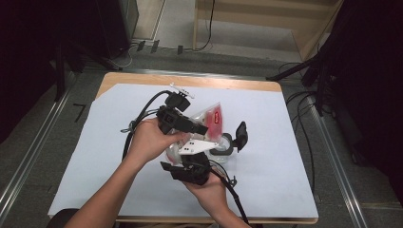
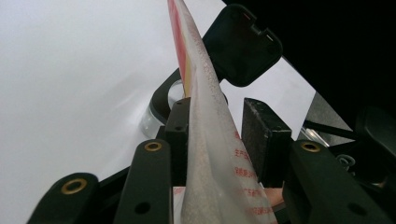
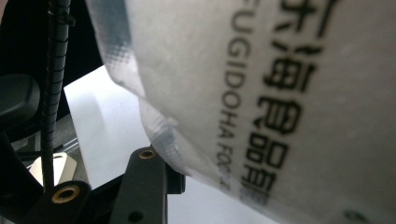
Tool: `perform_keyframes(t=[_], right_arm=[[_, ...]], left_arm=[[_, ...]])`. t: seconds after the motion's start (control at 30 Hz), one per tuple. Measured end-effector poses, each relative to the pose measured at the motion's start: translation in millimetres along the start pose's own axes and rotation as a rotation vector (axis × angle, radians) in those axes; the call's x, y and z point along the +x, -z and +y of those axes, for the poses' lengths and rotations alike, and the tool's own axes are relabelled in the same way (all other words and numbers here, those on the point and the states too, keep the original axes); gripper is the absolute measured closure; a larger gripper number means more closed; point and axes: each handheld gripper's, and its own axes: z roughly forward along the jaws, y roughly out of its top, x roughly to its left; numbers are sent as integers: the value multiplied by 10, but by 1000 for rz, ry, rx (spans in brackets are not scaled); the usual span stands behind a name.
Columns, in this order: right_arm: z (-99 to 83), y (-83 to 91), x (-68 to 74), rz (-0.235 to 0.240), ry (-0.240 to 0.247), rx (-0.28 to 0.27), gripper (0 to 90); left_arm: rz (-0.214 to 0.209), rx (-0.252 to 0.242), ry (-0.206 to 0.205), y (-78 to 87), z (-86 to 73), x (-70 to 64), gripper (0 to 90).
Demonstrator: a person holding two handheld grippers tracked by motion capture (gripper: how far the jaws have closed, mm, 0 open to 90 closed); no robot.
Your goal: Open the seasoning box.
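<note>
Partly behind both grippers, plastic bag (image 1: 211,118), contents unclear.

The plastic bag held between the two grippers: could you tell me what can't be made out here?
- Bag contents: high view too small; hands cover the lower part.
- Right gripper's grip: bag hides its right jaw.
- Container with open lid: cut off behind the bag and jaws.
</note>
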Motion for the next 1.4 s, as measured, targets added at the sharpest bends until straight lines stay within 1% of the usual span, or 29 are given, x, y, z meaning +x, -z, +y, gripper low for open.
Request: perform_keyframes(t=[0.03, 0.1, 0.27, 0.33, 0.4, 0.53, 0.63, 0.7, 0.8, 0.9, 0.97, 1.1, 1.17, 1.3, 1.4], right_arm=[[2, 3, -1, 0, -3, 2, 639], [3, 3, 5, -3, -8, 4, 639], [19, -18, 36, 9, 16, 7, 620], [24, -17, 37, 13, 22, 10, 636], [26, -13, 36, 17, 13, 7, 638], [27, 1, 37, 21, -7, 1, 640], [28, 6, 45, 10, -3, -1, 640], [35, 11, 65, -4, 15, 0, 641], [46, 14, 82, -1, 24, -1, 640], [40, 9, 79, 3, 28, 0, 640], [35, 5, 78, 8, 23, 3, 640], [34, 7, 79, 9, 24, 3, 640], [33, 6, 79, 9, 27, 4, 640], [35, 0, 95, 11, 42, 7, 640], [34, -4, 98, 13, 44, 6, 641]], left_arm=[[9, 1, 4, 1, -2, -5, 645], [14, 3, 6, 7, -6, -10, 665], [21, 9, 16, 40, -2, -12, 693], [28, 9, 13, 43, 2, -25, 693], [30, 8, 7, 43, 8, -39, 686], [35, 2, 10, 41, 5, -58, 674], [31, 5, -1, 53, 4, -52, 670], [26, -2, 4, 71, 2, -42, 672], [22, -5, 11, 81, 3, -38, 673], [27, 0, 7, 74, 4, -37, 675], [30, 10, 13, 66, 5, -37, 674], [18, 3, 18, 63, 5, -32, 673], [19, 8, 18, 66, 5, -26, 674], [8, 13, 34, 72, 4, -3, 677], [11, 15, 35, 73, 5, -7, 677]])
